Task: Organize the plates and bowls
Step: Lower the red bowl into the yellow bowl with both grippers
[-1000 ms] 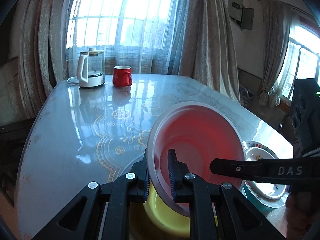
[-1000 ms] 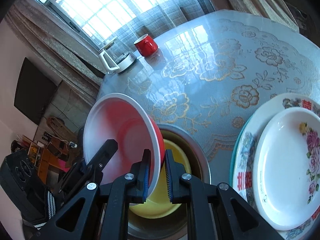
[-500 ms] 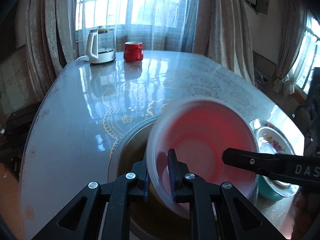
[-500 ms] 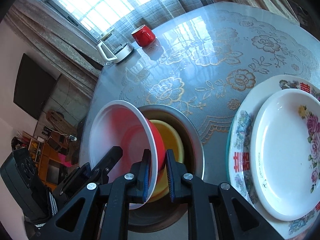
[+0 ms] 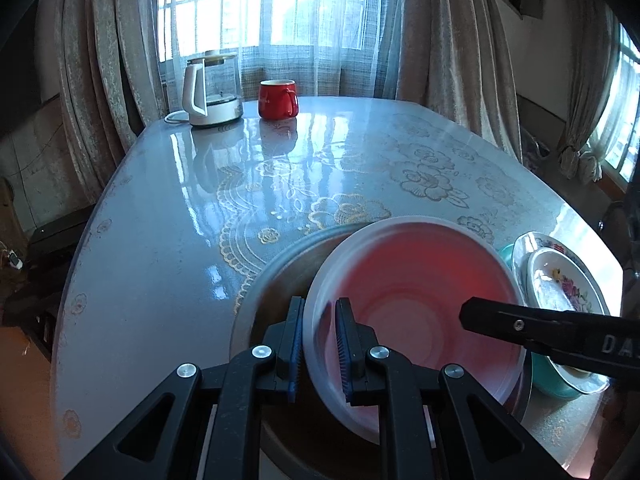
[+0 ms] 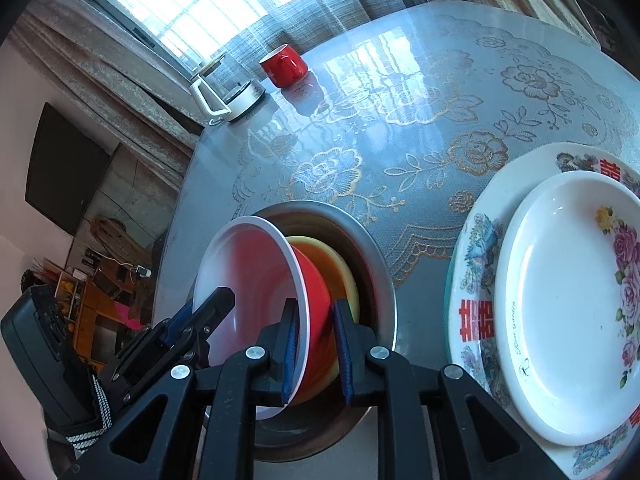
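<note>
Red bowl [image 6: 316,300] between tilted claws (both)

— Where does the big bowl [image 6: 376,280] sit?

— At the near edge of the surface [image 5: 160,216], with a second bowl [image 6: 340,276] nested inside it. A third bowl [image 5: 416,292] is tilted in on top of that one, its rim between the jaws of the left gripper [image 5: 319,344] on one side and of the right gripper [image 6: 314,348], whose jaws are opening, on the other.

— And the plates?

— Just to the right of the big bowl, at the same near edge: a small plate [image 6: 560,308] lies on a larger plate [image 6: 476,280].

— Anything farther back?

— A kettle [image 5: 210,92] and a mug [image 5: 277,99] stand side by side at the far edge, kettle to the left, well apart from the bowls. Curtains [image 5: 440,40] hang behind them.
</note>
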Tool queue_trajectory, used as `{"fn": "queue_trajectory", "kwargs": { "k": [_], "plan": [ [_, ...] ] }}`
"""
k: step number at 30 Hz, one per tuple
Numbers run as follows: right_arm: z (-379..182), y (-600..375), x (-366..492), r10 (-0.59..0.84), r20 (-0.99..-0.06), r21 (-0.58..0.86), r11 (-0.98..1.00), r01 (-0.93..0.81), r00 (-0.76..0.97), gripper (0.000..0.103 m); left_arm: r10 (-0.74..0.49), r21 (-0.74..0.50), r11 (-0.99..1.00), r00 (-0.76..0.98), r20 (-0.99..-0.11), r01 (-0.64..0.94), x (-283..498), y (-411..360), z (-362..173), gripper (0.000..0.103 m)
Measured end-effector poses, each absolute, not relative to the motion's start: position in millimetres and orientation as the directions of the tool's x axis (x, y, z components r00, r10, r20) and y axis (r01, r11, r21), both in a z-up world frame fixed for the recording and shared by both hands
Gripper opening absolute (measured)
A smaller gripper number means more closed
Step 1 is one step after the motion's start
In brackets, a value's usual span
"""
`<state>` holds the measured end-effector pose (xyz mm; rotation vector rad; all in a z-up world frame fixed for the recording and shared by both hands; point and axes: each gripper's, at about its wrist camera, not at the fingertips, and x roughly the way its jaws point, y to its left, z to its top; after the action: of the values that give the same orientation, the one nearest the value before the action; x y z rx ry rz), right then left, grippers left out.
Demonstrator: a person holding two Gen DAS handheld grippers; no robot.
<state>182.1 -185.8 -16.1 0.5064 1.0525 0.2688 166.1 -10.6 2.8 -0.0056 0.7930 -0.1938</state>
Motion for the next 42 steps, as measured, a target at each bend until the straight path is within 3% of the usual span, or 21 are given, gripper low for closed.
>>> {"fn": "queue_trajectory", "kwargs": {
  "k": [6, 9, 14, 17, 21, 28, 32, 40, 42],
  "plan": [
    [-16.0, -179.6, 192.1, 0.448, -0.765, 0.509, 0.861, 0.007, 0.462, 0.019, -0.143, -0.043, 0.986, 0.699, -0.7, 0.159, 168.3, -8.8, 7.8, 0.015],
    [-14.4, -182.7, 192.3, 0.459, -0.763, 0.52, 0.854, 0.01, 0.455, 0.027, -0.135, -0.04, 0.988, 0.696, -0.705, 0.151, 169.4, -6.8, 6.0, 0.015],
    [-8.7, -190.2, 187.3, 0.441, -0.763, 0.499, 0.866, -0.001, 0.473, 0.027, -0.142, -0.049, 0.987, 0.69, -0.709, 0.152, 169.2, -6.4, 3.3, 0.015],
    [-8.9, -188.2, 185.3, 0.432, -0.762, 0.48, 0.877, -0.027, 0.483, 0.015, -0.139, -0.036, 0.986, 0.696, -0.704, 0.16, 167.1, -9.4, 4.6, 0.015],
    [-15.0, -180.1, 190.9, 0.403, -0.779, 0.444, 0.896, -0.032, 0.481, 0.009, -0.125, -0.02, 0.988, 0.699, -0.704, 0.156, 165.1, -7.9, 5.5, 0.015],
    [-12.5, -177.3, 198.4, 0.429, -0.763, 0.466, 0.883, -0.047, 0.484, 0.014, -0.13, -0.053, 0.99, 0.692, -0.71, 0.131, 165.6, 2.6, 5.2, 0.015],
    [-4.3, -181.4, 191.8, 0.376, -0.77, 0.415, 0.909, -0.044, 0.515, 0.018, -0.128, -0.058, 0.991, 0.692, -0.711, 0.124, 165.8, 2.2, 5.1, 0.015],
    [-11.5, -169.3, 195.2, 0.344, -0.807, 0.357, 0.932, -0.066, 0.48, 0.018, -0.138, -0.079, 0.99, 0.683, -0.717, 0.118, 164.8, 1.7, 4.2, 0.015],
    [-12.7, -162.9, 198.9, 0.309, -0.816, 0.31, 0.947, -0.081, 0.489, 0.012, -0.137, -0.077, 0.99, 0.683, -0.718, 0.117, 165.1, 1.8, 4.7, 0.015]
  ]
}}
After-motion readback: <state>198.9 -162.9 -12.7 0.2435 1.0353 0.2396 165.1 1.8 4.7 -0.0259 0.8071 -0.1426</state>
